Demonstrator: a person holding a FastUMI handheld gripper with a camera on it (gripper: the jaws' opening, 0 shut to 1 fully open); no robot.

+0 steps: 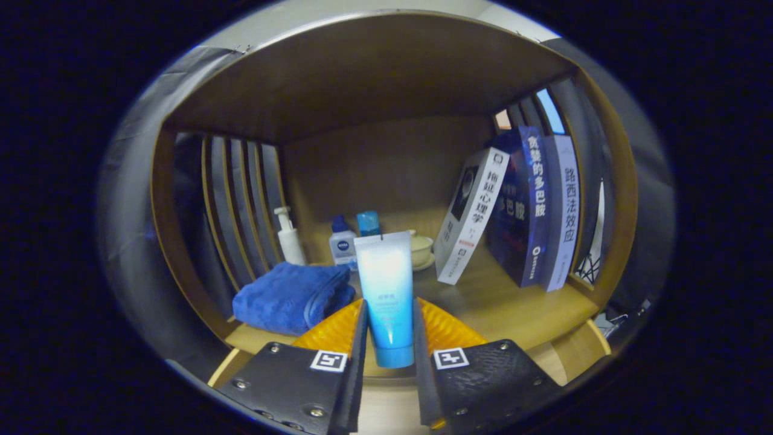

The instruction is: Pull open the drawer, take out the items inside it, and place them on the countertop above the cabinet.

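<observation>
Tube (386, 290) upright, cap down, seemingly clamped between claw (389, 338) fingers

A folded blue towel (294, 296), pump bottle (288, 237), cup (421, 246) and three leaning books (519, 211).

We see a wooden shelf (519, 314) with a wooden back panel, a top board and slatted sides. On its floor, beyond the fingers and to their left, lies a folded blue towel (293, 297). Behind the towel, near the slats, stands a white pump bottle (288, 237). Further along the back stand a small white bottle with a blue cap (342, 243), a small blue container (368, 223) and a pale cup on a saucer (421, 246). To the right stand three books: a white book (472, 216) leaning towards the dark blue book (526, 211) beside it, then a pale book (565, 211) near the side wall
</observation>
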